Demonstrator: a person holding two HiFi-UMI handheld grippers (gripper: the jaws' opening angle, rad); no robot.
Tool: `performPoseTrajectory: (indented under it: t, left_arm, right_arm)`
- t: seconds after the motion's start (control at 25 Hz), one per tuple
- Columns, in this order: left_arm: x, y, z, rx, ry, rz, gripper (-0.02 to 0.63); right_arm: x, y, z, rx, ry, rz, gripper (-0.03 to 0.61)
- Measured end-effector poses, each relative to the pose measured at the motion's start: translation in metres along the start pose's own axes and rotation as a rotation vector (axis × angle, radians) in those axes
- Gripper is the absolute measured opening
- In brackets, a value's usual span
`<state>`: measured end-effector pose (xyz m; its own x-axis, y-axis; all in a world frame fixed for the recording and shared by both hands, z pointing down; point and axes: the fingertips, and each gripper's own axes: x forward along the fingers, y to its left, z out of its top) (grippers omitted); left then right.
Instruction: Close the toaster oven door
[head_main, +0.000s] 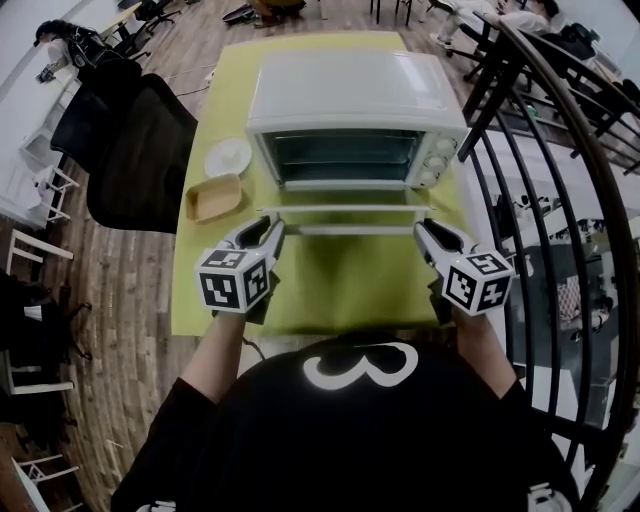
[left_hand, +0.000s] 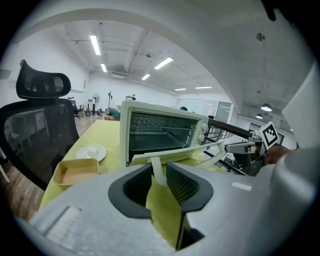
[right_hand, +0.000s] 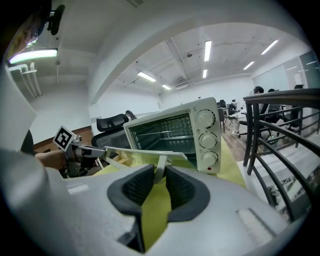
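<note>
A white toaster oven (head_main: 355, 95) stands on the yellow-green table (head_main: 340, 290) with its door (head_main: 345, 209) swung down towards me, the cavity showing. My left gripper (head_main: 272, 228) is at the left end of the door handle. In the left gripper view the white handle post (left_hand: 156, 170) sits between the dark pads (left_hand: 182, 186), which close on it. My right gripper (head_main: 425, 230) is at the right end. In the right gripper view its pads (right_hand: 180, 187) hold the other post (right_hand: 160, 170) beside the oven's knobs (right_hand: 206, 140).
A white plate (head_main: 228, 157) and a tan tray (head_main: 213, 197) lie left of the oven. A black office chair (head_main: 140, 150) stands off the table's left side. A black metal railing (head_main: 540, 150) runs close along the right. More chairs and desks stand at the back.
</note>
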<state>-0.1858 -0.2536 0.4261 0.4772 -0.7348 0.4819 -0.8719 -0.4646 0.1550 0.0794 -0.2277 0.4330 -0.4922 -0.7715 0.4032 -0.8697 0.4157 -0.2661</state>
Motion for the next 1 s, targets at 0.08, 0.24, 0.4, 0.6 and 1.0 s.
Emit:
performPoseTrajectory:
  t: [0.08, 0.24, 0.4, 0.6, 1.0]
  left_arm:
    - [0.000, 0.001, 0.008, 0.001, -0.015, 0.005, 0.094]
    - [0.001, 0.003, 0.021, 0.007, -0.031, 0.010, 0.094]
    - [0.002, 0.005, 0.032, 0.003, -0.041, 0.007, 0.094]
    - [0.007, 0.008, 0.047, 0.008, -0.055, 0.016, 0.094]
    - [0.014, 0.016, 0.074, 0.007, -0.098, 0.027, 0.094]
  right_arm:
    - [0.001, 0.000, 0.008, -0.005, -0.005, 0.002, 0.080]
    - [0.002, -0.001, 0.021, -0.005, -0.007, 0.008, 0.081]
    - [0.005, -0.002, 0.032, -0.007, -0.011, 0.014, 0.081]
    - [0.010, -0.005, 0.046, -0.012, -0.024, 0.016, 0.083]
    - [0.019, -0.010, 0.075, -0.014, -0.057, 0.028, 0.083]
